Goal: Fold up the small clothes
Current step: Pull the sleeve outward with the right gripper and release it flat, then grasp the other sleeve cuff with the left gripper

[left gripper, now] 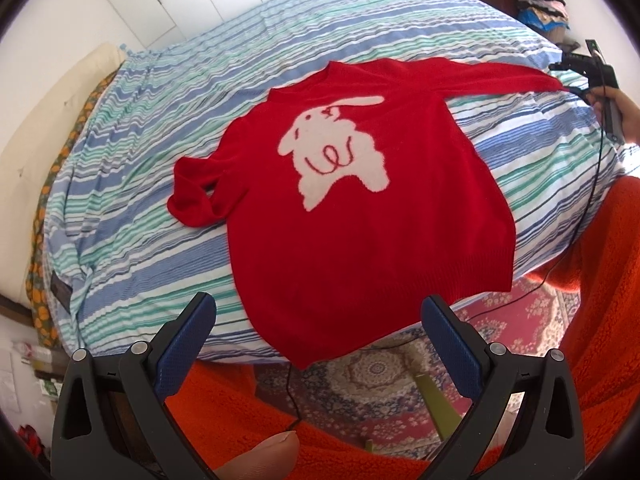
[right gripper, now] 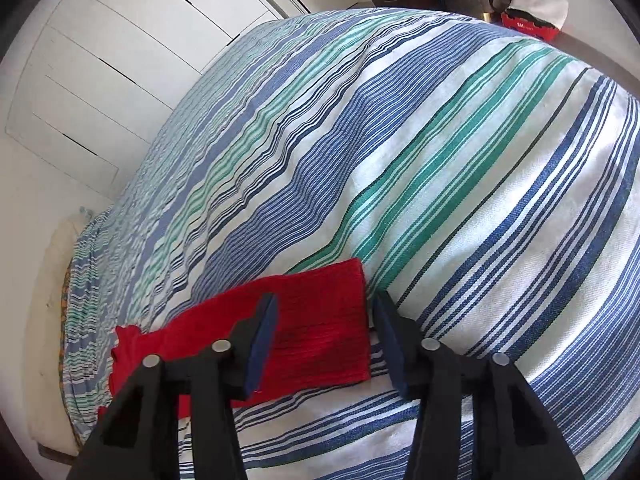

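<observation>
A red sweater (left gripper: 360,200) with a white rabbit motif lies flat, front up, on the striped bedspread (left gripper: 160,248), filling the centre of the left wrist view; its hem overhangs the near bed edge. One sleeve lies bunched at centre left, the other stretches to the upper right. The left gripper (left gripper: 318,312) stands wide open at the lower edge, holding nothing. The right gripper (right gripper: 324,312) is parted over the sleeve cuff (right gripper: 320,320) at lower centre, pads clear of it.

Both tongs, left (left gripper: 318,316) and right (right gripper: 326,314), point downward with jaws spread apart, gripping nothing.
</observation>
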A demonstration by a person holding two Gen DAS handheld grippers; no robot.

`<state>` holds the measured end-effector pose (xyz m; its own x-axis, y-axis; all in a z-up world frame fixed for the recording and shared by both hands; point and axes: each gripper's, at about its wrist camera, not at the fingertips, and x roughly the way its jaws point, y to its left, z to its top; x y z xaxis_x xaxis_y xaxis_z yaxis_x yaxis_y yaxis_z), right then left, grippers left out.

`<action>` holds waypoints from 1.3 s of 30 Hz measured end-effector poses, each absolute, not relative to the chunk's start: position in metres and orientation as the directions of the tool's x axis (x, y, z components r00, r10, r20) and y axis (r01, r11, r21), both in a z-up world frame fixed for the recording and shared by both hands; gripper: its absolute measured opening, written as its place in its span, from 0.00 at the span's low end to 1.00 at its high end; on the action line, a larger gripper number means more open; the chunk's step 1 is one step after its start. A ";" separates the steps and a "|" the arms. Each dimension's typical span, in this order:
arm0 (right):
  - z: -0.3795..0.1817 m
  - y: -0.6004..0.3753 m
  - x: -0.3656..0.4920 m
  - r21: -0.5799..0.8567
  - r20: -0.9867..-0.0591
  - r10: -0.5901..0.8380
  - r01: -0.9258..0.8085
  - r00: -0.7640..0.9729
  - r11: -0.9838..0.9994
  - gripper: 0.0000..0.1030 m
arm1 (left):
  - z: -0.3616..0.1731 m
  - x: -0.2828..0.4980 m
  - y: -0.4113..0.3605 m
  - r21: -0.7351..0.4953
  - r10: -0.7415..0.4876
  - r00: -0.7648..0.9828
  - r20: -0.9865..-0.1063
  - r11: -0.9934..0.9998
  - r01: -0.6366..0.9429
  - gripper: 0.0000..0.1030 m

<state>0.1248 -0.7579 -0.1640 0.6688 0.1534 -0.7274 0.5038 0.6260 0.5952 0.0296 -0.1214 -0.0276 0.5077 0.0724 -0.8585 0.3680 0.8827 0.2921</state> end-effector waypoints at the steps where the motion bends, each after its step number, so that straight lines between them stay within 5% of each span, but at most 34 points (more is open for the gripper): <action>1: -0.162 -0.761 0.118 0.621 -0.710 0.162 0.501 0.685 0.603 0.62 | -0.027 0.030 -0.121 0.289 0.069 0.510 -0.857 0.885 0.366 0.99; 7: -0.171 -0.778 0.078 0.717 -0.665 0.212 0.533 0.716 0.450 0.62 | -0.031 0.028 -0.128 0.262 0.038 0.500 -0.865 0.885 0.385 0.99; 12: -0.184 -0.766 0.092 0.697 -0.693 0.259 0.534 0.673 0.478 0.49 | -0.029 0.024 -0.133 0.277 0.034 0.512 -0.858 0.871 0.405 0.99; 13: -0.187 -0.766 0.095 0.714 -0.680 0.271 0.531 0.681 0.456 0.34 | -0.029 0.024 -0.133 0.277 0.036 0.513 -0.858 0.873 0.402 0.99; 14: -0.194 -0.766 0.099 0.739 -0.661 0.307 0.523 0.685 0.424 0.04 | -0.028 0.024 -0.132 0.280 0.041 0.514 -0.857 0.874 0.396 0.99; 15: -0.198 -0.763 0.103 0.745 -0.660 0.336 0.526 0.672 0.410 0.04 | -0.026 0.023 -0.130 0.286 0.048 0.519 -0.854 0.876 0.389 0.99; 25: -0.185 -0.748 0.096 0.459 -0.849 0.103 0.626 0.518 0.630 0.04 | -0.031 0.030 -0.105 0.246 0.054 0.489 -0.871 0.908 0.338 0.99; 30: -0.169 -0.732 0.106 0.372 -0.874 0.037 0.617 0.485 0.693 0.29 | -0.024 0.026 -0.092 0.234 0.043 0.515 -0.856 0.920 0.313 0.99; 34: -0.132 -0.717 0.083 0.215 -0.870 -0.152 0.640 0.468 0.738 0.57 | -0.029 0.024 -0.078 0.219 0.041 0.507 -0.861 0.930 0.295 0.99; 39: -0.080 -0.642 0.057 0.164 -0.801 -0.198 0.526 0.565 0.835 0.57 | -0.032 0.023 -0.069 0.193 0.012 0.513 -0.858 0.934 0.300 0.99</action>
<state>0.0568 -0.6421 -0.0800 0.5646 -0.1981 -0.8012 0.5256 0.8348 0.1640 0.0227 -0.0690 -0.0322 0.5133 0.0123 -0.8581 0.2996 0.9344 0.1926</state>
